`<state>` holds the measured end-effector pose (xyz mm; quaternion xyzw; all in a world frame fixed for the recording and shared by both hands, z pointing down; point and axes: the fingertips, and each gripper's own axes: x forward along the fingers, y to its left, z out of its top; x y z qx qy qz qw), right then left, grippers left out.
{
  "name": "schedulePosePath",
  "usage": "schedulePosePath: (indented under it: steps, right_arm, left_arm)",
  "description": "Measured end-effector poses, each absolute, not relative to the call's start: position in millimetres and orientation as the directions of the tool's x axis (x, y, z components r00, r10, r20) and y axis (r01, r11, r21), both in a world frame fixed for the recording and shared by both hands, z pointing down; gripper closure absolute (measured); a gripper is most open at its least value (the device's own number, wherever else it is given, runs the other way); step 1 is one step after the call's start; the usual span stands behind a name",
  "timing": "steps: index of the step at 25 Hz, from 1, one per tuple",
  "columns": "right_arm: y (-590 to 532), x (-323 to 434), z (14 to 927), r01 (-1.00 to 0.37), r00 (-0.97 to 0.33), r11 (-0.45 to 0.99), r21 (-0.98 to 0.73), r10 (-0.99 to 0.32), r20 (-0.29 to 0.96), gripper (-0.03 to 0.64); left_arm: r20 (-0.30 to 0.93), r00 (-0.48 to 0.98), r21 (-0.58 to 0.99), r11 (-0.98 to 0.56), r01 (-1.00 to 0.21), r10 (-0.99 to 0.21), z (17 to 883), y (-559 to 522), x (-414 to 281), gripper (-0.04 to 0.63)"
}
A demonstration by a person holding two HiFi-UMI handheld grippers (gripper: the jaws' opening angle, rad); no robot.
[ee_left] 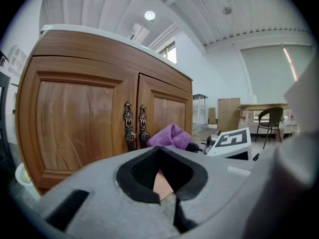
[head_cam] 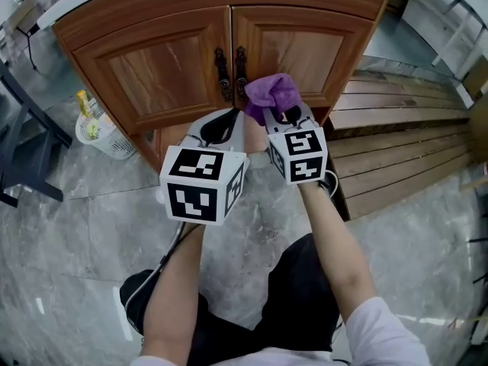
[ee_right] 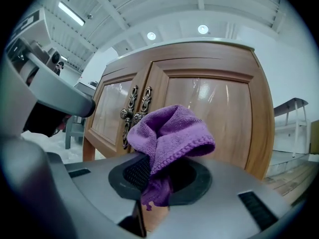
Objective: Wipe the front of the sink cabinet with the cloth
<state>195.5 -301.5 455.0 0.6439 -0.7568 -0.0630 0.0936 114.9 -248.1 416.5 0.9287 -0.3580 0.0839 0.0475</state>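
Cloth (ee_right: 169, 133): purple microfibre, bunched, pinched at its lower fold by the right gripper (ee_right: 158, 185). Most of the cloth stands free above the jaws. In the head view it sits in front of the cabinet's right door (head_cam: 299, 52), low down and just beside the ornate dark handles (head_cam: 231, 73). Contact with the wood: cannot tell; the right gripper view suggests a small gap.

Left gripper (ee_left: 162, 178): jaws pressed together, nothing between them. It is held level with the right one, facing the left door (head_cam: 156, 69), and takes no part.

Step, as judged: approach done, wiping stroke not yet begun.

Next move calls for:
- pushing the bunched cloth flat against the door panel;
- sweeping across the panel and frame, keeping the grip firm so the fold does not slip out;
- care around the handles, where loose cloth could snag.

Nearby: white wastebasket (head_cam: 103, 134) on the grey floor to the left of the cabinet; wooden slats (head_cam: 404, 139) to the right.

Writing: no brand or label readable on cabinet or cloth. Only the square coded patterns on the grippers. Print on the yellow item in the wastebasket is too small to read.
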Motion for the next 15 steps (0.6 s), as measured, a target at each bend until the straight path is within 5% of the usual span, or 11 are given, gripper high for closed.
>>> schedulePosePath:
  steps: [15]
  right_arm:
    - [-287.3, 302.6, 449.6, -0.971, 0.061, -0.043, 0.235, -0.995, 0.073, 0.549]
  left_arm:
    - [0.164, 0.806, 0.057, -0.81, -0.584, -0.569, 419.5, -244.8, 161.2, 0.591]
